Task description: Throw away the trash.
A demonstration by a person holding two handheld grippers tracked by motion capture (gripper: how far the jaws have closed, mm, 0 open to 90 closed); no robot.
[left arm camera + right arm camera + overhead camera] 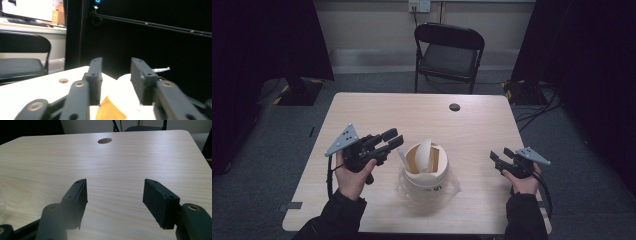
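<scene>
A white round tub (pixel 428 184) stands on the wooden table (pixel 422 117) near its front edge. A curved white piece (pixel 422 154), a tan card (pixel 433 159) and a thin white stick (pixel 402 159) poke out of its top. My left gripper (pixel 393 138) hovers just left of the tub's rim and points toward it. Its jaws stand apart with nothing between them. In the left gripper view the white piece (pixel 125 87) and the tan card (pixel 110 110) lie beyond the left gripper (pixel 116 68). My right gripper (pixel 499 159) rests low at the table's right side, open and empty, over bare wood (pixel 115 195).
A black folding chair (pixel 449 50) stands behind the table's far edge. A round cable hole (pixel 454 107) sits in the tabletop at the far middle. Dark curtains hang on both sides, and cables lie on the floor at the right.
</scene>
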